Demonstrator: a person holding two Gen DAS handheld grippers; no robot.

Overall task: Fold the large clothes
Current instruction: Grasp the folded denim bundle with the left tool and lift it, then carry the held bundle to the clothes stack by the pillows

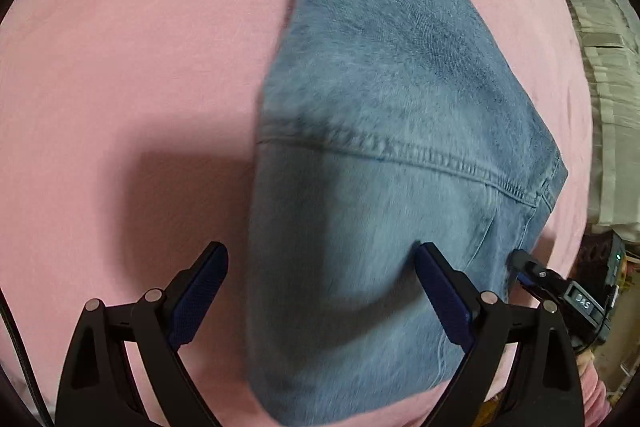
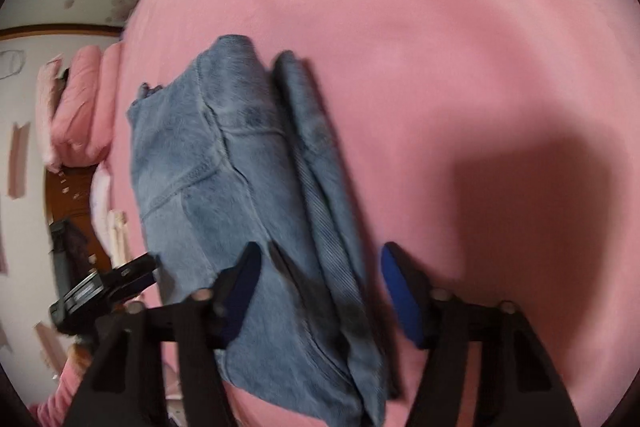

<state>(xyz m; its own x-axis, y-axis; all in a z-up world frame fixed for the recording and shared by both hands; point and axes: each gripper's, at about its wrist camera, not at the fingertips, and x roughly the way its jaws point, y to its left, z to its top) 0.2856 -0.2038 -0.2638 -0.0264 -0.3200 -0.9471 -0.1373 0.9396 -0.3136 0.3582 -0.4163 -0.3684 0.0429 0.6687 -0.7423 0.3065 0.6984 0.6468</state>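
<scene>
A pair of blue jeans (image 1: 380, 131) lies folded in layers on a pink bed sheet (image 1: 120, 47). My left gripper (image 1: 322, 251) is open and empty, hovering over the near left edge of the jeans. In the right wrist view the jeans (image 2: 224, 187) show stacked folds with a thick folded edge on the right. My right gripper (image 2: 320, 255) is open and empty, its jaws astride that folded edge. The right gripper also shows in the left wrist view (image 1: 528, 267) by the jeans' right corner, and the left gripper in the right wrist view (image 2: 132, 273) by their left edge.
Pink sheet (image 2: 460, 67) stretches wide around the jeans. Rolled pink bedding (image 2: 80, 107) lies at the bed's far left edge beside a wall with flower wallpaper. White folded cloth (image 1: 600, 87) and clutter sit beyond the bed's right edge.
</scene>
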